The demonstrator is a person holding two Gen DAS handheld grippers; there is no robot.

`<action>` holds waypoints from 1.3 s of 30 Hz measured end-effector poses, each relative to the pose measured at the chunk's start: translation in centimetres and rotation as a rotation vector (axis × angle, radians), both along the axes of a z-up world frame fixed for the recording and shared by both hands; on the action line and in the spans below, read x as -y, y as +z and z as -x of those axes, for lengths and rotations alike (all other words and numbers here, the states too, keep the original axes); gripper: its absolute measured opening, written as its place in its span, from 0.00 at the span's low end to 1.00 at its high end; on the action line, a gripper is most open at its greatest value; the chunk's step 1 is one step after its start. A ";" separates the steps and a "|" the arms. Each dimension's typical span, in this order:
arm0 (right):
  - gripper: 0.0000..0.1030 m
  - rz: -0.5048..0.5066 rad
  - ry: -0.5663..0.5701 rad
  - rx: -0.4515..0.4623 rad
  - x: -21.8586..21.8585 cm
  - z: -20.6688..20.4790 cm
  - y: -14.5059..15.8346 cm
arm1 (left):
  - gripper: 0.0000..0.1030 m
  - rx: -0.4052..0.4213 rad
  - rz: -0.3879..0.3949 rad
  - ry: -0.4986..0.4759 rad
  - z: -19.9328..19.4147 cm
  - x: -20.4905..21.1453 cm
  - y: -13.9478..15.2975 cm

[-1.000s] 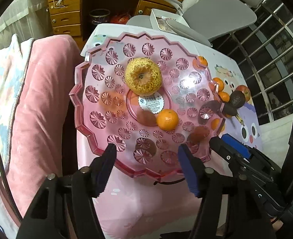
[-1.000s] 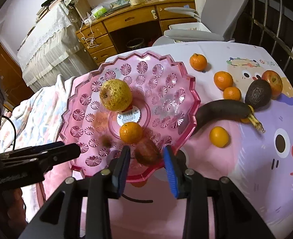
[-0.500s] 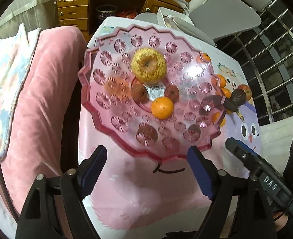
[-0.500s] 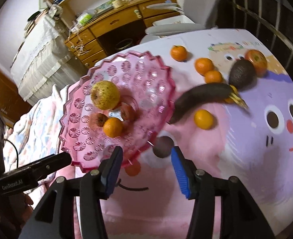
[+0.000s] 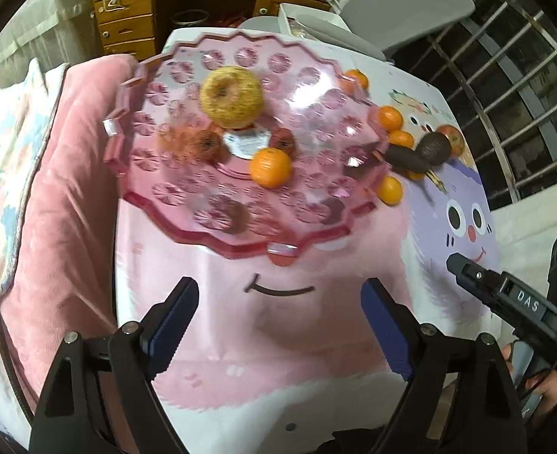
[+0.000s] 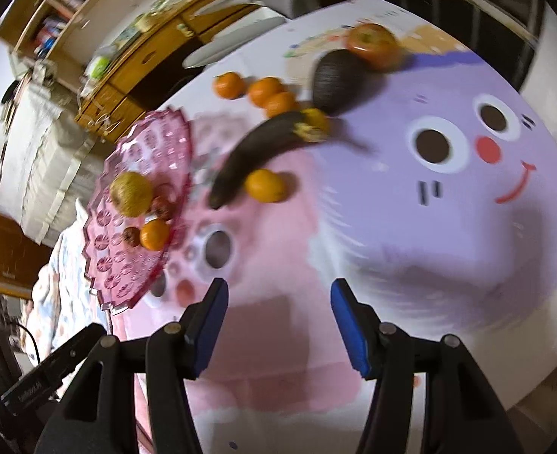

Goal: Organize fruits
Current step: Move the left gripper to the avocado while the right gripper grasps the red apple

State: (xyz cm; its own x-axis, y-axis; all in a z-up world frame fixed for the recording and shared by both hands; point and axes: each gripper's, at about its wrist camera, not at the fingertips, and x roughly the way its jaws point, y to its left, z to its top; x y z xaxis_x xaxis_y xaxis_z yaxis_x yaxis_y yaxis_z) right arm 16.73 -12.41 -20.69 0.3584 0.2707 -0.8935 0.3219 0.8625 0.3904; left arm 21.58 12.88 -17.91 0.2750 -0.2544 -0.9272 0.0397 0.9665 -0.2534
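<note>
Here the pink plate (image 5: 240, 242) is sitting on the cartoon tablecloth (image 5: 297, 340), a see-through plastic dish with a scalloped rim and rows of cut starburst rosettes. It is carrying a rough, speckled yellow pear (image 5: 232, 97), one glossy tangerine (image 5: 270, 167) and two small reddish-brown fruits (image 5: 205, 143) beside a white sticker at its centre (their kind is too blurred to tell). Off the plate, to its right in the left wrist view, more fruit is lying on the cloth: a blackened banana (image 6: 255, 151), a dark avocado (image 6: 335, 79), a red-orange apple (image 6: 373, 43) and several loose tangerines (image 6: 265, 185).

The left gripper (image 5: 278, 302) is hovering over bare cloth just short of the plate's near rim, its jaws having just been opening and now standing wide with nothing between them. The right gripper (image 6: 276, 302) is also empty, its jaws likewise having just been opening and now parted; the plate is lying off to its left and the banana and nearest tangerine well ahead of its blue pads (image 6: 210, 325). The cloth is looking smooth and printed in pink, lilac and white, and a plush pink blanket (image 5: 62, 227) is bunching along the table's left edge.
</note>
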 end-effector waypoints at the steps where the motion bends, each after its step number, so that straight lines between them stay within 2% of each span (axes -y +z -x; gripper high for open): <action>1: 0.56 -0.006 -0.010 -0.009 0.7 0.1 -0.1 | 0.84 -0.001 -0.003 -0.002 0.1 0.8 0.1; 8: 0.61 -0.055 -0.060 -0.064 7.1 0.0 -0.9 | 0.84 0.006 -0.017 -0.035 0.3 6.7 1.1; 20: 0.64 -0.115 -0.025 -0.070 15.7 -3.6 -1.4 | 0.84 0.058 -0.070 -0.115 -1.7 17.9 3.0; 31: 0.69 -0.201 0.000 -0.007 20.5 -9.3 -1.9 | 0.84 0.108 -0.163 -0.223 -7.8 25.6 3.3; 39: 0.72 -0.256 0.046 0.065 21.2 -14.1 -2.7 | 0.85 0.117 -0.208 -0.268 -12.6 28.8 1.5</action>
